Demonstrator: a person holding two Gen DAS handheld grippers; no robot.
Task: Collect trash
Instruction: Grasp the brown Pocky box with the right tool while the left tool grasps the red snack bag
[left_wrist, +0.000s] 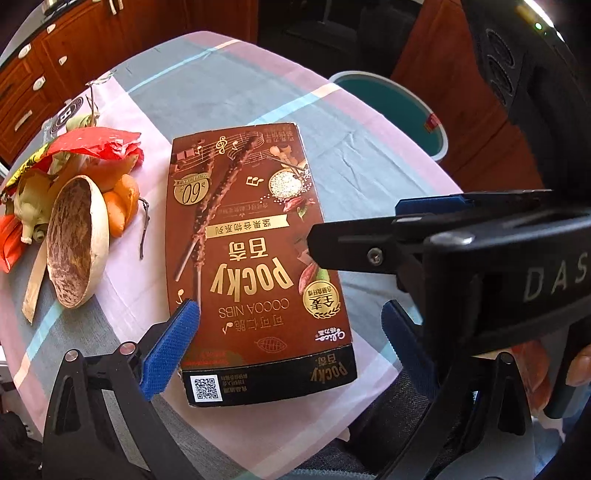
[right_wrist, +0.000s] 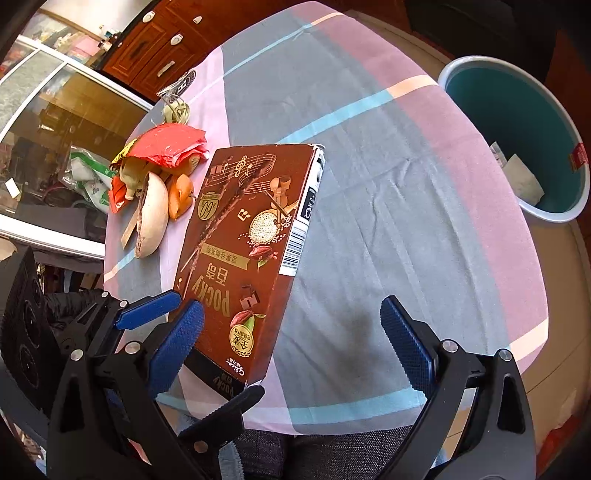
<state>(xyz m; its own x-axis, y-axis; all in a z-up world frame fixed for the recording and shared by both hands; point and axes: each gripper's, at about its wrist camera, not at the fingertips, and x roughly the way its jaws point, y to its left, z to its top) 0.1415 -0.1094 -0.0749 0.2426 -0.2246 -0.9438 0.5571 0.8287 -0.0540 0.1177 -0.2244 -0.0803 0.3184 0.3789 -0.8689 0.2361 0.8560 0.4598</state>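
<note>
Left gripper (left_wrist: 291, 325) spread wide around near end of Pocky box (left_wrist: 255, 258). Right gripper (right_wrist: 291, 332) also spread, just right of box. Box print: "POCKY", "COCOA NIBS". Peel pile (left_wrist: 74, 206) left of box; bin (right_wrist: 517, 140) far right.

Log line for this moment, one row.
left tongs: open, straddling Pocky box | right tongs: open | bin: beyond table | scraps pile: untouched

Both my wrist cameras look forward and down from the table's near edge, close over the Pocky box (left_wrist: 255, 258), sharing it, the peel pile (right_wrist: 159, 177) far left, and the teal bin (right_wrist: 517, 140) far right.
</note>
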